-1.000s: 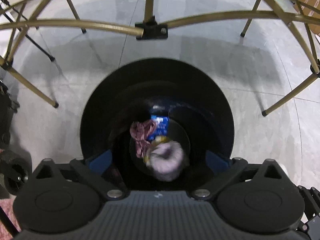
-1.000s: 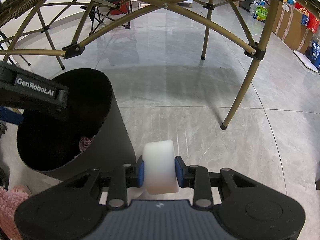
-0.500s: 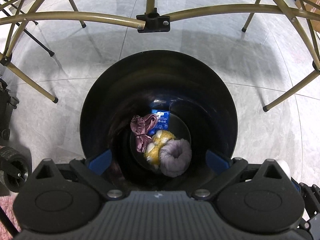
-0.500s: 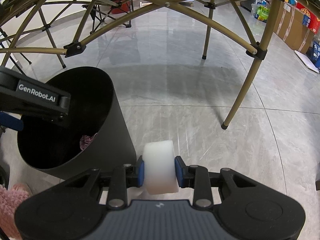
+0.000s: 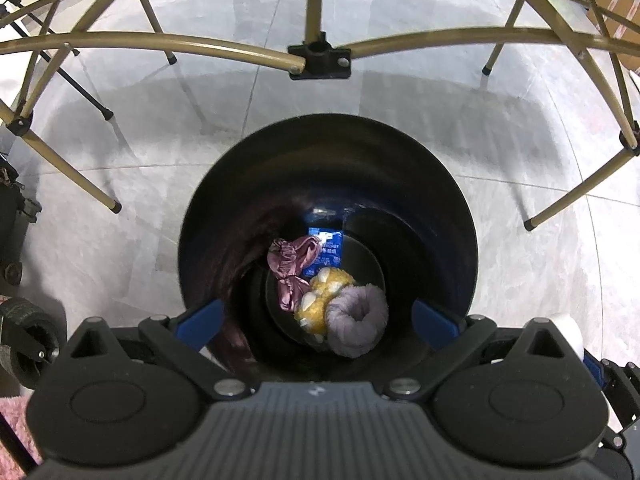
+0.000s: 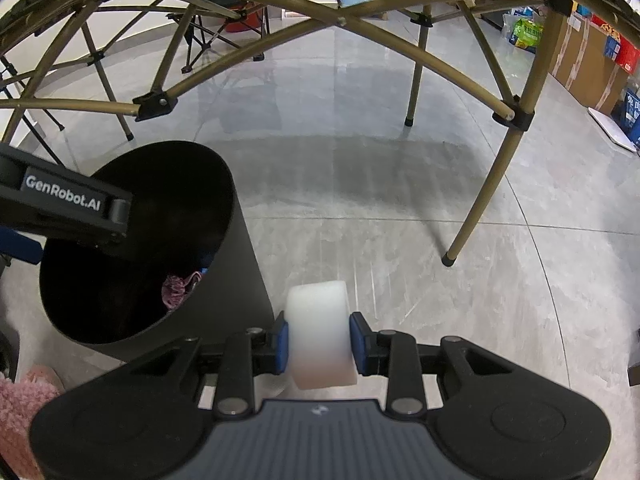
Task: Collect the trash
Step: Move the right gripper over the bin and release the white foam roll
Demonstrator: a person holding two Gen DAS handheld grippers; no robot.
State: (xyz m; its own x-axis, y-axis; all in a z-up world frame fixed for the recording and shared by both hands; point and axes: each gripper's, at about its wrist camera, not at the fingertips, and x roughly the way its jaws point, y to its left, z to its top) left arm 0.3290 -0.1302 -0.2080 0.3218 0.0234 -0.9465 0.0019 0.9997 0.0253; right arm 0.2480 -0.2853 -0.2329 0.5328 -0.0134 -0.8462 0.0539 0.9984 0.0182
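The left gripper [image 5: 316, 316] is hanging over the mouth of the black bin [image 5: 448, 184] with its blue fingers spread wide apart and nothing between them. Compared with a second ago, the purple ring [image 5: 358, 330] is no longer a blur in mid-drop; it is lying settled at the bottom, touching the yellow bundle [image 5: 322, 298] and just beside the mauve cloth [image 5: 290, 264] and blue packet [image 5: 330, 250]. So that piece of trash is counting as collected.

The right gripper [image 6: 319, 342] is clamping the white foam block [image 6: 320, 332] between its pads, just beside the bin's outer wall [image 6: 236, 280] and not yet above the opening (its pose is looking almost unchanged from the earlier frames). By my reading, the block is going in next, once the left gripper is clearing the rim.
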